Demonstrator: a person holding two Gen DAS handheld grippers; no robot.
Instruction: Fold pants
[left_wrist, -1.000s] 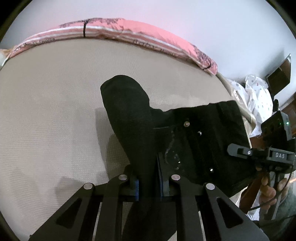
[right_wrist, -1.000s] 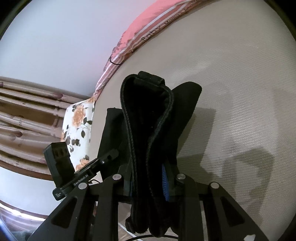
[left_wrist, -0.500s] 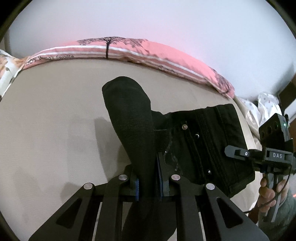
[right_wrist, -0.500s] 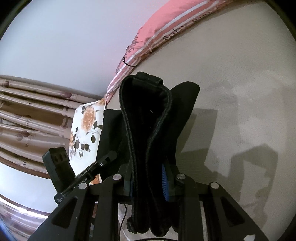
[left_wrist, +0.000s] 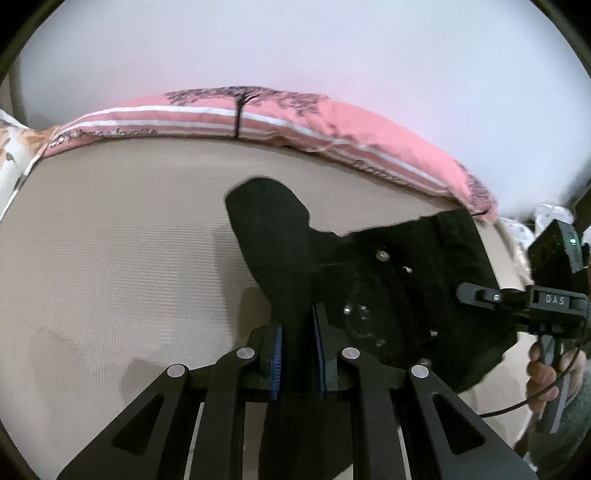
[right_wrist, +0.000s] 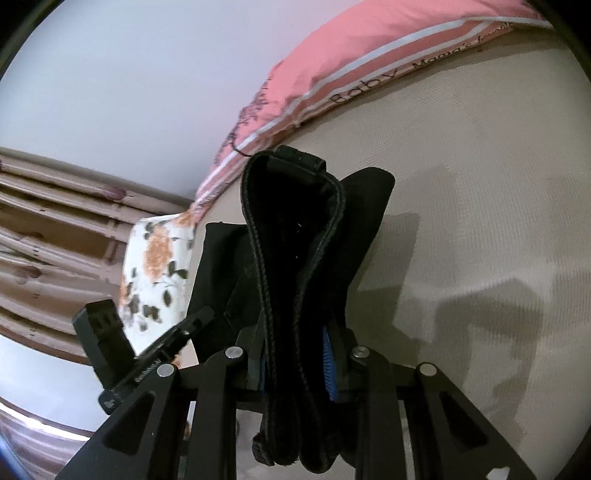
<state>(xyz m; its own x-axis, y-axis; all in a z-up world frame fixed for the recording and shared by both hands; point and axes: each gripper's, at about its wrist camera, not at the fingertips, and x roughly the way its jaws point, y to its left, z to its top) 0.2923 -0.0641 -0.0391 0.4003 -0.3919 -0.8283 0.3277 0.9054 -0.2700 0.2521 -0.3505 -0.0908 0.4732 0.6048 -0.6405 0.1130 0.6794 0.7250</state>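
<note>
Hanging above the beige mattress (left_wrist: 110, 266) near a pink pillow (left_wrist: 332, 122), the black pants (left_wrist: 413, 295) are pinched by both left gripper (left_wrist: 297, 347) and right gripper (right_wrist: 295, 354).

The pants (left_wrist: 402, 291) hang between both grippers, above the bed (left_wrist: 110, 258). Ahead of the left gripper (left_wrist: 298, 349) a pillow (left_wrist: 295, 118) lies along the bed's far edge. The right gripper (left_wrist: 535, 299) is at its right.

My left tongs (left_wrist: 297, 347) are clamped tight, pointing steeply down. My right tongs (right_wrist: 297, 363) are clamped too, angled down, a hand (left_wrist: 550, 373) gripping their handle.
</note>
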